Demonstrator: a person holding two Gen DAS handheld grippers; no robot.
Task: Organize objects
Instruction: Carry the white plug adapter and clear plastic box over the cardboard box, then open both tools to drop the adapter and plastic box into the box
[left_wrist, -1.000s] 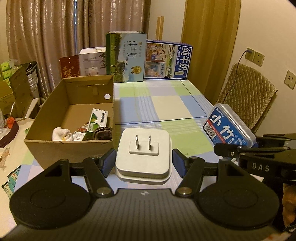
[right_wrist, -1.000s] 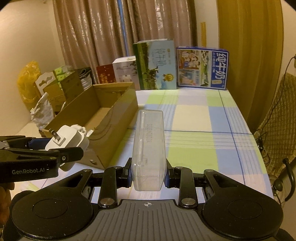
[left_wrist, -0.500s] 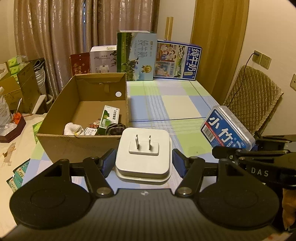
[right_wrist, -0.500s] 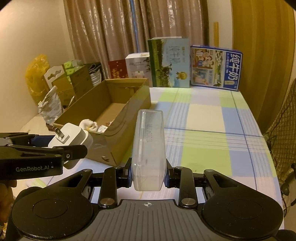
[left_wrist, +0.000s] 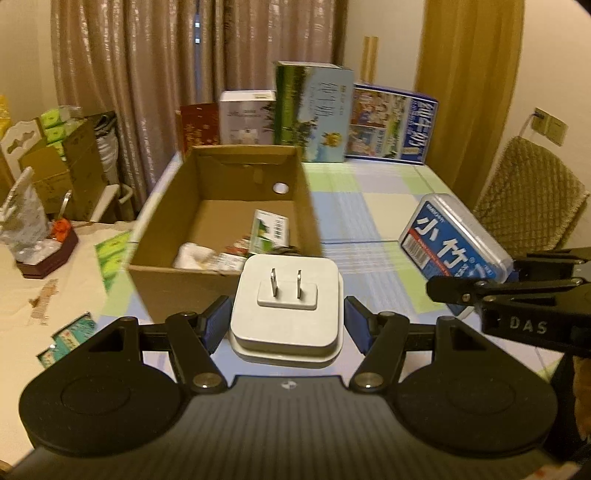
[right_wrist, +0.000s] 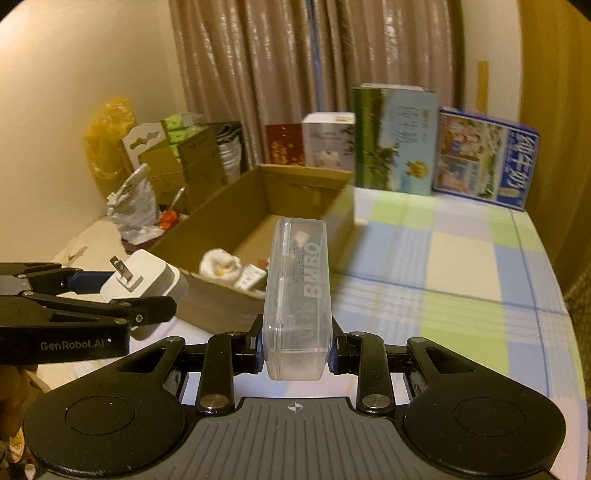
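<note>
Ahead, the box (left_wrist: 225, 221) lies nearer the left gripper (left_wrist: 284, 325) clamping the plug (left_wrist: 286, 306); the right gripper (right_wrist: 295, 345) clasps the case (right_wrist: 297, 295).

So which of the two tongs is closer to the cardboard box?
Left. The left tongs, holding a plug, sit at the box's near wall; the right tongs, holding a clear case, are off toward its right.

One white plug adapter (left_wrist: 286, 306), one clear plastic case (right_wrist: 297, 295), one open cardboard box (left_wrist: 221, 206), two milk cartons (left_wrist: 312, 110), two grippers (left_wrist: 284, 325), one quilted chair (left_wrist: 528, 199).
</note>
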